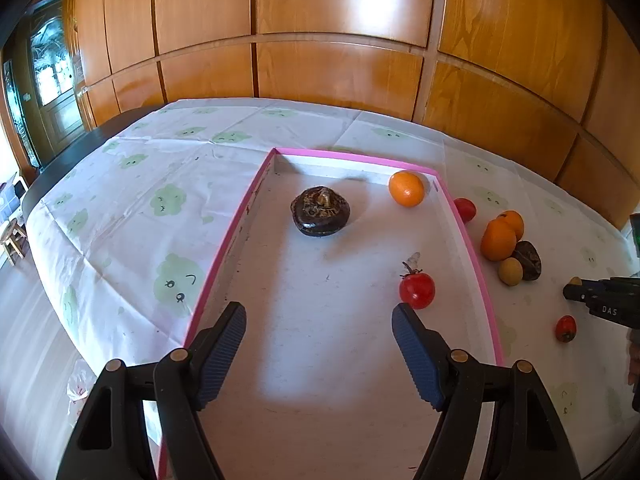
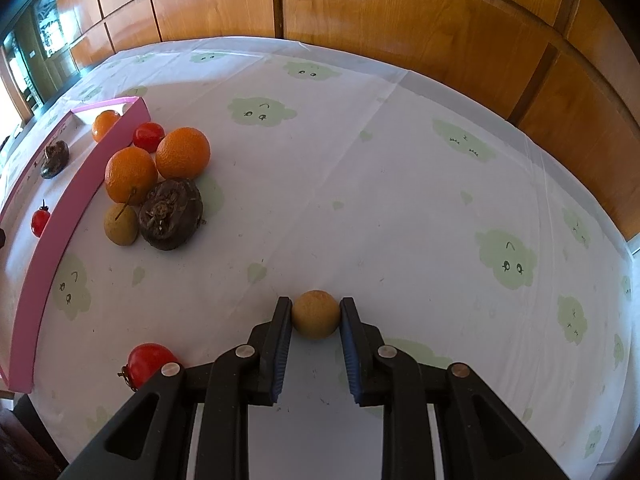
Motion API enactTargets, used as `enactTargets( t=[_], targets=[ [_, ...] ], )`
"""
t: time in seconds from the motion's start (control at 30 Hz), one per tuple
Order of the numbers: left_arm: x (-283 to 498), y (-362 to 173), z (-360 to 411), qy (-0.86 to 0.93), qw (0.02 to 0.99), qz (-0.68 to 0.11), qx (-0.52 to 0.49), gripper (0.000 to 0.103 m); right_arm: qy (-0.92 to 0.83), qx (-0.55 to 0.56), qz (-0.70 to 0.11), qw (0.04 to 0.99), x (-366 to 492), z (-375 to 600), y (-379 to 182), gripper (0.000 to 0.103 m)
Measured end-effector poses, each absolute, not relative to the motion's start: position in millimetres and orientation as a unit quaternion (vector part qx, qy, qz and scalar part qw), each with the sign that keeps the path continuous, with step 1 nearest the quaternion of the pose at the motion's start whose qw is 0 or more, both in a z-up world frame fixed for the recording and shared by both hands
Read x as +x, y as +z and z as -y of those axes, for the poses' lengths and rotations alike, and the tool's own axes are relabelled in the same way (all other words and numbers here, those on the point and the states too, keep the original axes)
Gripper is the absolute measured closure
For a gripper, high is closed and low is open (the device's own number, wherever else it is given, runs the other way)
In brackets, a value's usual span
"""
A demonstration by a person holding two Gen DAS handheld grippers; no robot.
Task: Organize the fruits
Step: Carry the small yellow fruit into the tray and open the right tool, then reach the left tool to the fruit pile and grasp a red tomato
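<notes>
My left gripper (image 1: 319,314) is open and empty above the near part of a pink-rimmed tray (image 1: 224,248). In the tray lie a dark brown fruit (image 1: 320,211), an orange (image 1: 406,188) and a red tomato (image 1: 417,290). My right gripper (image 2: 315,316) is shut on a small tan round fruit (image 2: 315,314) just above the tablecloth; it also shows in the left wrist view (image 1: 575,289). Beside the tray sit two oranges (image 2: 160,164), a dark brown fruit (image 2: 170,214), a small yellow fruit (image 2: 121,225) and a tomato (image 2: 148,136). Another tomato (image 2: 150,362) lies near my right gripper.
The table has a white cloth with green cloud faces (image 2: 400,184). A wooden panelled wall (image 1: 320,40) stands right behind the table. The table's dark edge (image 1: 80,140) shows at the far left, with a small stool (image 1: 14,240) on the floor below.
</notes>
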State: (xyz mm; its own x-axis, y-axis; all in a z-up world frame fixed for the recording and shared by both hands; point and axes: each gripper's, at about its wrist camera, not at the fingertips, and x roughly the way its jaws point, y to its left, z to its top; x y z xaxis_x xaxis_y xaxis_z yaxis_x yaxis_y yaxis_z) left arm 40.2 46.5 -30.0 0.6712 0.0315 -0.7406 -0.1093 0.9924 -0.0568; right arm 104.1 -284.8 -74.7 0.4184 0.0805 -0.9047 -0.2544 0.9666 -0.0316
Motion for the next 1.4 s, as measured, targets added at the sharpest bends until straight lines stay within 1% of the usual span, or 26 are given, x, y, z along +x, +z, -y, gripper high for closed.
enactTargets(
  t=[0.13,0.27,0.43,0.6,0.77,0.8,0.9,1.07,1.4],
  targets=[
    [37.7,-28.3,-51.4,0.039,0.916,-0.398,-0.042,0.027,0.083,-0.083,-0.549,0.828,111.7,280.2,-67.8,0.079],
    [35.0,-28.0,-59.2,0.041,0.917,-0.395,-0.048,0.027,0.12,-0.036,-0.516,0.847,112.3,256.0,-33.9,0.079],
    [32.6,-26.6,-65.6,0.043,0.918,-0.39,-0.057,0.027,0.213,-0.042,-0.486,0.847,110.4,182.0,-6.7,0.079],
    [28.6,-24.2,-71.1,0.044,0.92,-0.384,-0.061,0.027,0.257,-0.042,-0.481,0.837,121.6,112.7,-4.5,0.079],
    [26.9,-26.1,-74.7,0.042,0.918,-0.389,-0.067,0.027,0.254,-0.039,-0.503,0.825,143.4,75.5,-23.4,0.079],
    [26.1,-26.5,-75.2,0.042,0.918,-0.389,-0.068,0.027,0.256,-0.034,-0.509,0.821,146.1,73.9,-27.4,0.079],
    [24.7,-27.2,-76.4,0.041,0.917,-0.39,-0.071,0.027,0.253,-0.017,-0.509,0.823,149.1,75.2,-30.0,0.074],
    [24.5,-29.0,-74.8,0.042,0.916,-0.393,-0.073,0.027,0.247,-0.002,-0.495,0.833,141.8,94.1,-21.7,0.073],
    [24.2,-25.7,-61.4,0.029,0.918,-0.392,-0.053,0.027,0.199,0.004,-0.476,0.856,116.6,179.4,-2.1,0.069]
  ],
)
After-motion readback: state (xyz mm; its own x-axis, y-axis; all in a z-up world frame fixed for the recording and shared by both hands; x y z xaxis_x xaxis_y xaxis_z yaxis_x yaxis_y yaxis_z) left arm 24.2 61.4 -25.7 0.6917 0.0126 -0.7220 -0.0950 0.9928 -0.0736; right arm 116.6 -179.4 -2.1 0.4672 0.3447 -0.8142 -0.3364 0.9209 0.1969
